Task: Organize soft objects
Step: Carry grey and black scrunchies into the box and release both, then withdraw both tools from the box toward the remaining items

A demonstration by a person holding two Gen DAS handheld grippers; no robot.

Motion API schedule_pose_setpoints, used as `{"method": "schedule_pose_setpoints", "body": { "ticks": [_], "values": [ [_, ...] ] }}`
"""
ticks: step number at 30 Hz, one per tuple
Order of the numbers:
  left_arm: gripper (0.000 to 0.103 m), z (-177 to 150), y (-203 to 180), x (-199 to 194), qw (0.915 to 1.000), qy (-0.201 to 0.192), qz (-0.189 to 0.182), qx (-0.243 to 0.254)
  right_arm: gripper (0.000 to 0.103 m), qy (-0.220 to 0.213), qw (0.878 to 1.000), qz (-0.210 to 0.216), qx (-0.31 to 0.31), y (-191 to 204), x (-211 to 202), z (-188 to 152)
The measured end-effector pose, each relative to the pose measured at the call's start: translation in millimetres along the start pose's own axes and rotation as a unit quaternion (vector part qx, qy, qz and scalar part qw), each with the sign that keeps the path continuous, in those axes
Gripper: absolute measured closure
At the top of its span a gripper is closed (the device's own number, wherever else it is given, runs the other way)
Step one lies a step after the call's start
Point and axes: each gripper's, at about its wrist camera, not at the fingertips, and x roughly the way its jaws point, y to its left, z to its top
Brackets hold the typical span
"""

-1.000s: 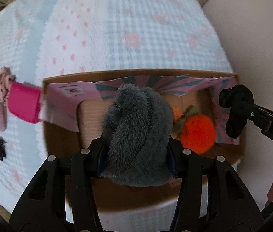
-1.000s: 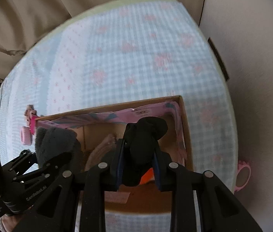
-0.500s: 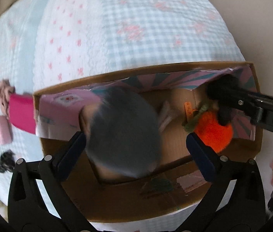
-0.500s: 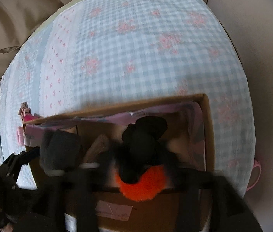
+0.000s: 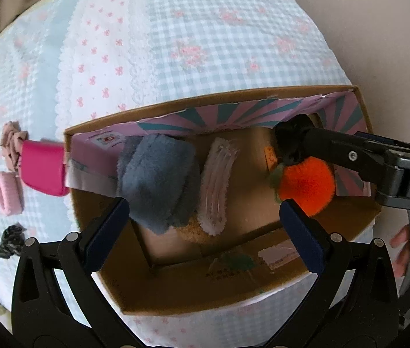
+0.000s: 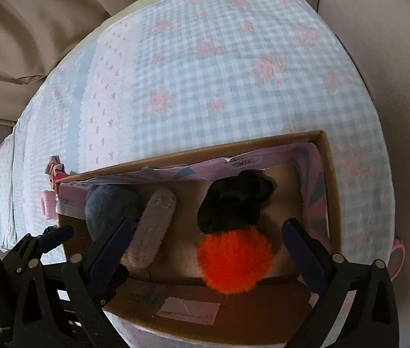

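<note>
A cardboard box [image 5: 205,293] [image 6: 329,174] stands on the bed. Inside lie a grey fluffy item [image 5: 158,179] [image 6: 106,206], a pale pink fuzzy item [image 5: 219,179] [image 6: 152,229], an orange pom-pom [image 5: 306,185] [image 6: 234,258] and a black soft item [image 5: 289,142] [image 6: 234,203]. My left gripper [image 5: 202,229] is open above the box, the grey item lying free beyond its left finger. My right gripper [image 6: 205,243] is open over the black item and the pom-pom, gripping nothing.
Left of the box on the checked blanket [image 5: 205,43] lie a bright pink item [image 5: 42,168], a pale pink scrunchie [image 5: 7,197], a dusty pink scrunchie [image 5: 12,139] and a black scrunchie [image 5: 10,240]. A pink ring [image 6: 397,258] lies right of the box.
Both grippers opened. The grey item dropped from my left gripper into the box, and the black item dropped from my right gripper beside the orange pom-pom.
</note>
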Motion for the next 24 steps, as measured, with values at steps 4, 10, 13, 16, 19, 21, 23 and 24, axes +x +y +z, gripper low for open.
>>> {"method": "schedule_pose_setpoints", "body": {
  "ticks": [4,10,13,16,19,21,23,24],
  "values": [
    [0.0,-5,0,-16,0.9998,-0.016,0.008,0.001,0.0,-0.008,1.0,-0.002,-0.001,7,-19,-5],
    [0.0,-15,2,-59,0.9986,-0.054,0.002,0.003,0.0,-0.041,0.999,-0.012,-0.009,28,-68,-21],
    [0.0,-23,4,-87,0.997,-0.077,0.0,0.005,0.0,-0.067,0.997,-0.014,-0.018,42,-95,-33],
    [0.0,-36,10,-114,0.995,-0.099,-0.004,0.006,0.0,-0.096,0.994,-0.026,-0.035,64,-126,-50],
    [0.0,-51,17,-144,0.9924,-0.123,-0.005,0.009,0.0,-0.128,0.99,-0.045,-0.045,82,-152,-67],
    [0.0,-63,25,-165,0.9904,-0.138,-0.006,0.008,0.0,-0.143,0.987,-0.053,-0.049,91,-166,-75],
    [0.0,-72,32,-183,0.9887,-0.15,-0.006,0.005,0.0,-0.162,0.984,-0.055,-0.052,104,-183,-86],
    [0.0,-78,38,-192,0.9876,-0.157,-0.006,0.002,0.0,-0.172,0.982,-0.055,-0.053,109,-191,-91]
  ]
}}
